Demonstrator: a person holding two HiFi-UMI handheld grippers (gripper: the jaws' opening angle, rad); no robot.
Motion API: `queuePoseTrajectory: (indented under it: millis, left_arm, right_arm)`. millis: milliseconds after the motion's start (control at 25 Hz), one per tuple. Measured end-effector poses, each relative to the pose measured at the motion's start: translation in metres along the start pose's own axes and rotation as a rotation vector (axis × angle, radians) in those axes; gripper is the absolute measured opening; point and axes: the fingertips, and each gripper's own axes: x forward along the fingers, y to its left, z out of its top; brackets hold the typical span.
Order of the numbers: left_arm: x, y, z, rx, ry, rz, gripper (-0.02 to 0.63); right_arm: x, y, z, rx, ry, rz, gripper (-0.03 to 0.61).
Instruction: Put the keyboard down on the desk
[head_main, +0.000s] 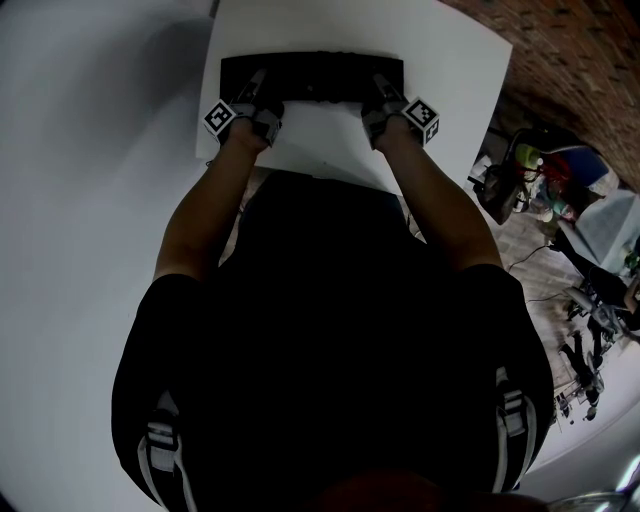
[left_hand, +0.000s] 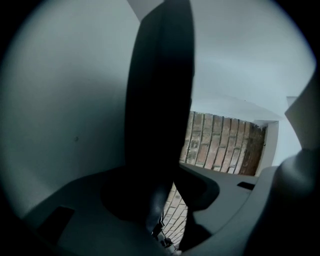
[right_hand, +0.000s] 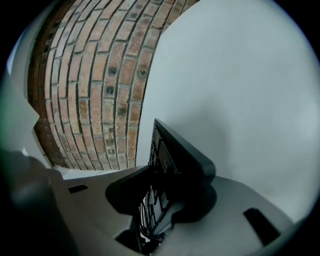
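The black keyboard (head_main: 312, 78) lies flat across the far part of the white desk (head_main: 450, 60). My left gripper (head_main: 252, 105) is at its near left edge and my right gripper (head_main: 388, 103) at its near right edge. In the left gripper view the keyboard (left_hand: 160, 100) stands edge-on between the jaws of the left gripper (left_hand: 167, 192), and brick shows through a gap beside the right pad (left_hand: 202, 187). In the right gripper view the keyboard's (right_hand: 182, 152) keyed face is turned to the left pad (right_hand: 127, 192) of the right gripper (right_hand: 162, 197), with a slit between them. Both grippers are open.
The desk's right edge (head_main: 495, 100) drops to a brick floor (head_main: 580, 60). Bags, cables and other clutter (head_main: 560, 190) lie on the floor to the right. The person's dark torso (head_main: 330, 340) hides the near part of the scene.
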Motion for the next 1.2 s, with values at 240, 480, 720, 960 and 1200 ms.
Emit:
queuePoseTrajectory:
  millis: [240, 480, 720, 960, 1200]
  left_arm:
    - [0.002, -0.001, 0.001, -0.005, 0.011, -0.011, 0.221]
    - [0.0, 0.0, 0.0, 0.038, 0.035, 0.021, 0.242]
    - [-0.001, 0.013, 0.004, 0.072, 0.04, 0.073, 0.252]
    - [-0.005, 0.008, -0.003, 0.069, 0.049, 0.11, 0.262]
    - [-0.012, 0.01, -0.004, 0.079, 0.064, 0.151, 0.27]
  right_arm:
    - [0.0, -0.002, 0.002, -0.015, -0.016, -0.03, 0.163]
    - [-0.001, -0.005, -0.001, -0.002, -0.012, -0.047, 0.177]
    - [-0.004, -0.006, 0.0, -0.002, -0.011, -0.065, 0.193]
    - [-0.007, -0.005, -0.003, -0.023, -0.014, -0.108, 0.207]
    - [-0.011, -0.008, -0.004, 0.004, -0.002, -0.147, 0.212]
